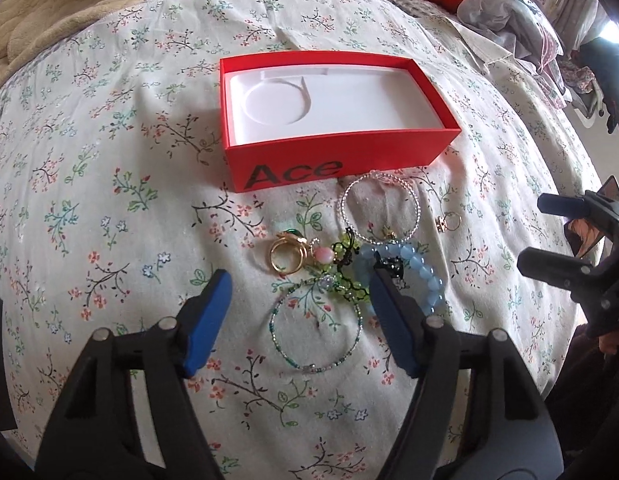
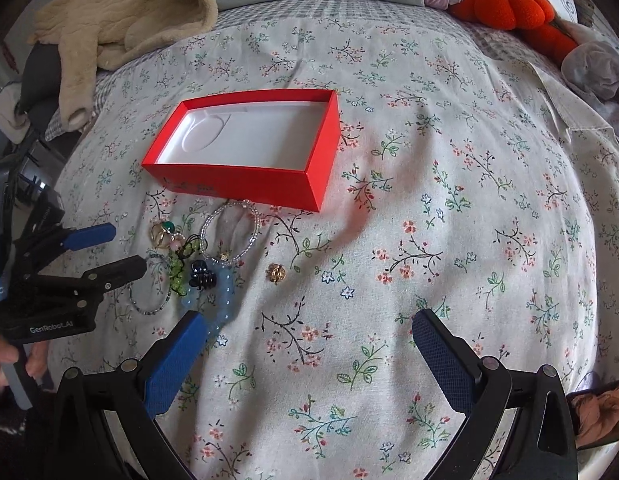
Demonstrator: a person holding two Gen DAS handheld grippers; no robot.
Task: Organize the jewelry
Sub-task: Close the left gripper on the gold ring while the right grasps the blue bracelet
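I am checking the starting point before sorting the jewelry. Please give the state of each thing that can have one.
Red box: open, no lid, empty.
Left gripper: open, holding nothing, over the jewelry.
Right gripper: open, holding nothing.
Blue bracelet: on the sheet, outside the box.
Clear bracelet: on the sheet, against the box.
Gold ring: on the sheet.
Hair clip: closed.
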